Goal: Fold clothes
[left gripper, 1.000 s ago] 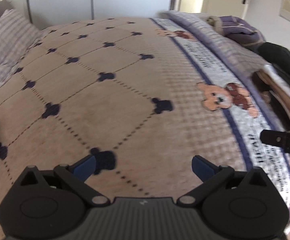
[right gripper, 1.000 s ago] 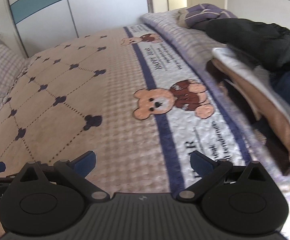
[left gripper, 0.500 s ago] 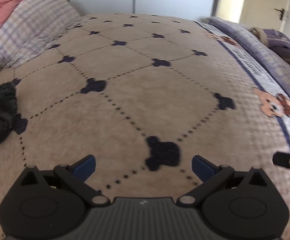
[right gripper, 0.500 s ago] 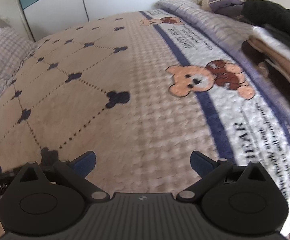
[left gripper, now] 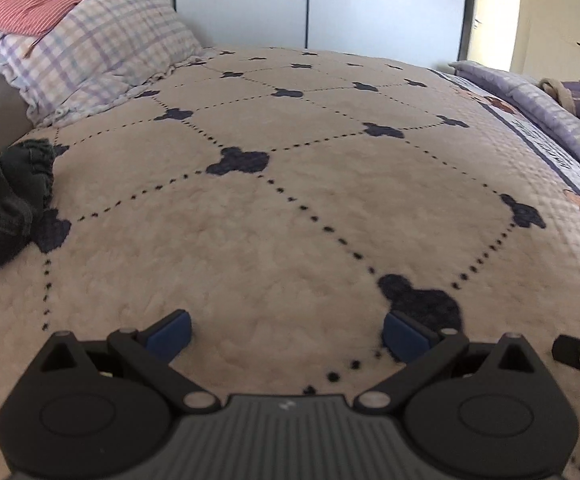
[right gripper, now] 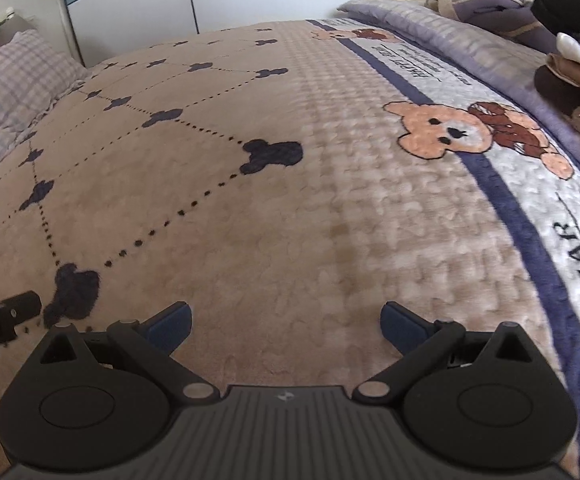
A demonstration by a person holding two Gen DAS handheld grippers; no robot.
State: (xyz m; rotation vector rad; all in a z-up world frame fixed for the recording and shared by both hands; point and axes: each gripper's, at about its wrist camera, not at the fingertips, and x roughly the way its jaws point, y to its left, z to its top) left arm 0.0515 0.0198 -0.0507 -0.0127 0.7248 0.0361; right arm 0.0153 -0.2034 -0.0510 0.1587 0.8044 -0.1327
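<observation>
Right now both grippers hang low over the bed, and neither one holds anything. The left gripper [left gripper: 287, 330] has its blue fingers spread wide apart, with only the fuzzy blanket [left gripper: 290, 216] showing between them. The right gripper [right gripper: 285, 320] is spread just as wide and is just as empty.

The thing to fold looks like the dark piece of clothing [left gripper: 3, 200], crumpled up at the far left edge of the left camera's view. It lies on the blanket, off to the left of the left gripper and a bit ahead of it, below the checked pillow [left gripper: 101, 56]. It is too bunched up to tell which way its long side runs.

The right gripper's camera does not show that dark clothing at all. It shows a stack of folded clothes [right gripper: 574, 68] on its far right instead.

So the left gripper is the nearer one. It would probably need to swing left to reach the dark clothing first, and the right gripper would have to cross over to help.
</observation>
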